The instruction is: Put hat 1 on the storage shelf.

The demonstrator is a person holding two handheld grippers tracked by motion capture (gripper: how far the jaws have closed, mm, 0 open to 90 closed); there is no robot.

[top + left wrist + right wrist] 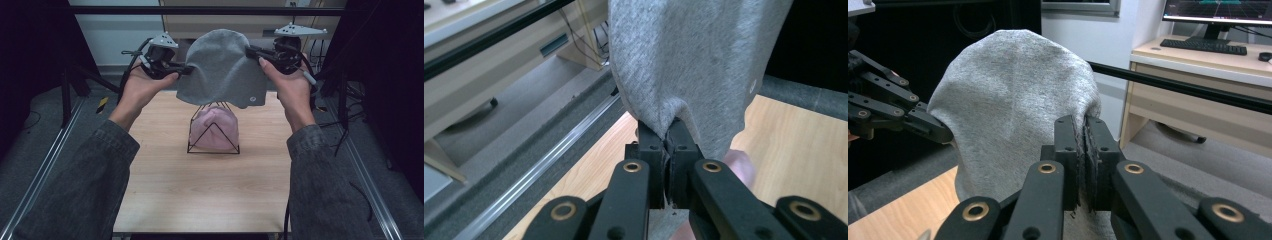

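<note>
Grey knit beanie held up in the air above the wooden table, pinched at its left edge by left gripper and at its right edge by right gripper, jaws of both clamped tight on fabric. Directly below, black wire stand with pink hat on it, partly hidden behind the beanie's lower hem. Beyond the table, black crossbar, desk with keyboard and monitor.

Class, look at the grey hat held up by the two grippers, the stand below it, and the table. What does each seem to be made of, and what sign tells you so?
Grey hat: soft knit fabric, seemingly jersey; matte, flecked weave, puckers where pinched.
Stand: thin black wire, probably metal; a pink hat sits on it.
Table: pale wood or wood-look laminate; visible grain, smooth finish.
</note>
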